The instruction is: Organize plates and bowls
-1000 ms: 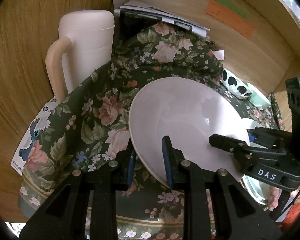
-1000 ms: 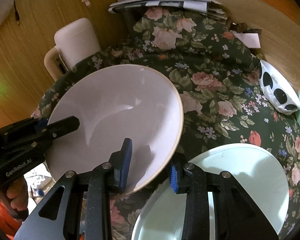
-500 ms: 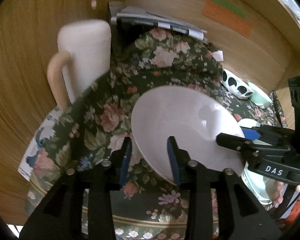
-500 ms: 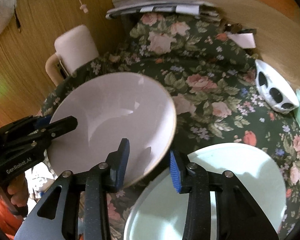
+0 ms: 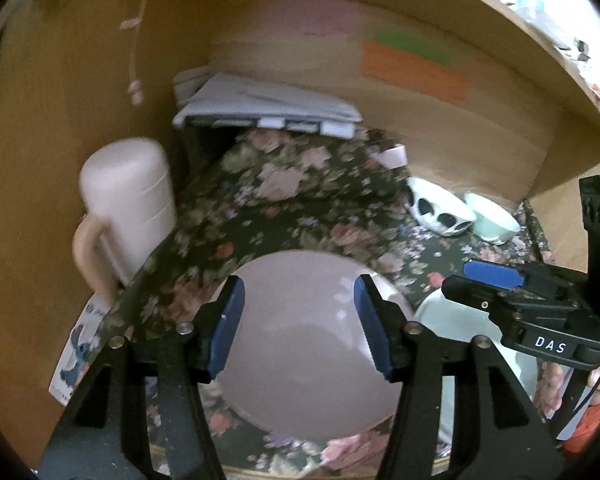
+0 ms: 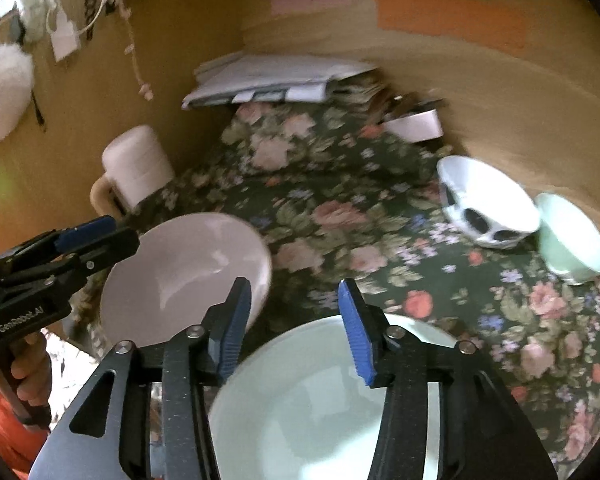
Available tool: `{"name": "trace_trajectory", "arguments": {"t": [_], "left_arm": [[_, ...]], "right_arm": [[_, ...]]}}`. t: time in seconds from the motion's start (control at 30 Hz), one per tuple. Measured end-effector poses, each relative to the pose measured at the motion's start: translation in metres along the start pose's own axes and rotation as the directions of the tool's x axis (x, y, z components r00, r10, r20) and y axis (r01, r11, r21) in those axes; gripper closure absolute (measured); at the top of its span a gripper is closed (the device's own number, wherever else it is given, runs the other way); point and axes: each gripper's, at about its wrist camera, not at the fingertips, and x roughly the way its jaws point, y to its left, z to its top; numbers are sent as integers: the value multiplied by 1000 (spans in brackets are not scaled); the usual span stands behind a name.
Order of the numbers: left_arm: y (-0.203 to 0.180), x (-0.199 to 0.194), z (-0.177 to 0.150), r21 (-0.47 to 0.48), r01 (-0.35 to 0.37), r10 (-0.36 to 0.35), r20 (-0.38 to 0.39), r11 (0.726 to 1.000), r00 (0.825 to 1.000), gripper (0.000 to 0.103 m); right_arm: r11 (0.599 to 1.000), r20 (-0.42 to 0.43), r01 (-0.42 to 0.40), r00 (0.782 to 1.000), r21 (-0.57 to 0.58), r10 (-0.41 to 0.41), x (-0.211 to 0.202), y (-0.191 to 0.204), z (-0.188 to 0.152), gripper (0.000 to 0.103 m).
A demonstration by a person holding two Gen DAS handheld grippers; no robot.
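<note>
Pink and pale, the plate (image 5: 304, 344) lies flat on the floral cloth (image 5: 300, 208), free of both my tools. My left gripper (image 5: 298, 324) has just been opening; its jaws stand apart above the plate, touching nothing. My right gripper (image 6: 296, 324) has also just been opening, empty, over the mint plate (image 6: 324, 412), which lies just beside the pink one. Only the right view shows that mint plate fully; the left view catches it half hidden behind the right tool. A spotted bowl (image 6: 486, 208) and mint bowl (image 6: 572, 236) sit together by the wooden wall, and a cream jug (image 5: 128, 204) stands at the cloth's left edge.
</note>
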Motion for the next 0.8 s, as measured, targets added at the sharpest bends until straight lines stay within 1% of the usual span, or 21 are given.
{"name": "trace_trajectory", "arguments": {"t": [0.23,0.33,0.43,0.57,0.63,0.8], "left_arm": [[-36,12,25,49,35,-36,25,998,999,42],[-51,18,35,71,38,-41,37,997,998,37],[-64,24,45,91,38,-43,53,995,998,34],[-79,38,60,111,34,-41,64,993,997,27],[-84,46,66,108,35,-41,60,994,997,26],[-92,72,80,94,40,-42,15,995,999,25]], "right_arm": [[997,44,61,997,55,-64,-21,-41,3,58],[993,58,85,994,88,-90,-27,-63,7,58],[986,68,109,991,124,-118,-29,-83,12,58],[976,69,138,986,170,-151,-26,-112,19,58],[970,65,149,984,194,-165,-22,-126,22,58],[952,40,181,980,249,-197,-5,-156,30,58]]}}
